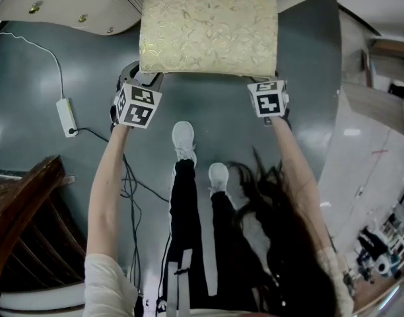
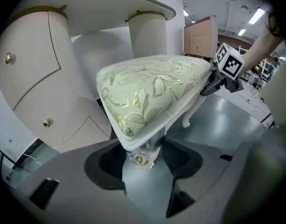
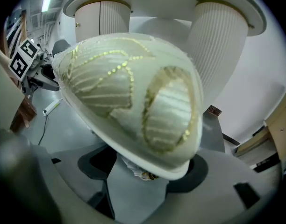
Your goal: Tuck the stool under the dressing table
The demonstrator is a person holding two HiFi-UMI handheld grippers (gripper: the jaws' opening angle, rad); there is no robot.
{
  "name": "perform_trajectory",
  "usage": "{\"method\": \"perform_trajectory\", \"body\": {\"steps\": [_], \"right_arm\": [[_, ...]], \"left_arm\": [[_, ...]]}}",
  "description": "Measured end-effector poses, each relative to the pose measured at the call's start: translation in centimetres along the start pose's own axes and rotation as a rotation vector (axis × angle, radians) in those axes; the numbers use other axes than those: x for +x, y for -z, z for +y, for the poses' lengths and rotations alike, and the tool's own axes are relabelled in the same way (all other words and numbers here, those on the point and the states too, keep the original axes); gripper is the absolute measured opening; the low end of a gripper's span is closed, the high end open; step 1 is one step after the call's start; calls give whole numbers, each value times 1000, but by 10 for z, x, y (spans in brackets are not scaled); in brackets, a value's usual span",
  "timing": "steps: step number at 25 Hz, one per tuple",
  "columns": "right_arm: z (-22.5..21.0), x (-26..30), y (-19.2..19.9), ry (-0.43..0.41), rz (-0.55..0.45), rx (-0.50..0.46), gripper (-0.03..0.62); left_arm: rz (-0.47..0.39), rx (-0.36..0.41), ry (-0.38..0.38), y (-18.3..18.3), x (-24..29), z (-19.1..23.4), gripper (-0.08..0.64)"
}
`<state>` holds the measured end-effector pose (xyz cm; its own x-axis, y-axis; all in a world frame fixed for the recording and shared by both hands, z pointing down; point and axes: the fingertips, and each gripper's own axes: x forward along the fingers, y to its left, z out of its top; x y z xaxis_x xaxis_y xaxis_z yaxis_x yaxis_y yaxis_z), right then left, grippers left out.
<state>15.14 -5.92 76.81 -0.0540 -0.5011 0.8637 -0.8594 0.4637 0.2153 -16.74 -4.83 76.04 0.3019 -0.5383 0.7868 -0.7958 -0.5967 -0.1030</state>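
Cream brocade covers the stool (image 1: pixel 208 28), which stands on the grey floor (image 1: pixel 70 65) with its far edge at the front edge of the dressing table (image 1: pixel 63 5). Most of the seat lies out in the open, so by my reading the tuck has hardly begun.

The left gripper (image 1: pixel 144 79) is at the seat's near left corner and the right gripper (image 1: pixel 268 84) at its near right corner. This two-corner hold should keep the stool square as it is pushed.

In each gripper view the jaws stand wide but not empty. The left pair is closed on the carved top of a leg (image 2: pixel 144 157) with its gilt rosette. The right pair sits likewise on its own corner leg (image 3: pixel 136 171), half hidden under the seat rim.

Both grip low on the frame rather than on the soft cushion — firmer purchase. Ahead, the gap between the fluted columns (image 3: pixel 220 45) looks wide enough.
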Motion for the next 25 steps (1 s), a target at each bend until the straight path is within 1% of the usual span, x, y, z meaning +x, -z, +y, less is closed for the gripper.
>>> {"method": "perform_trajectory", "body": {"steps": [3,6,11,15,18,20,22,25], "right_arm": [[-1,6,-8,29,-63,-1,324],[-3,6,-5,52,-85,-3,324],[-2,5,-8,53,-98,12,324],[-14,10,-8,70,-112,5,322],[-18,17,-3,95,-92,5,324],[-15,19,0,101,-102,4,324],[-12,15,2,106,-144,-2,324],[-10,8,0,114,-191,-15,324]], "left_arm": [[-52,-4,-18,-1,3,1,242],[-85,-14,-28,-1,3,0,242],[-76,-11,-22,-3,0,5,241],[-83,-10,-29,-12,8,0,239],[-98,-3,-16,-11,15,-1,238],[-116,-15,-1,-5,16,-4,238],[-146,-34,6,1,9,-9,238],[-174,-61,-4,4,0,-12,239]]}}
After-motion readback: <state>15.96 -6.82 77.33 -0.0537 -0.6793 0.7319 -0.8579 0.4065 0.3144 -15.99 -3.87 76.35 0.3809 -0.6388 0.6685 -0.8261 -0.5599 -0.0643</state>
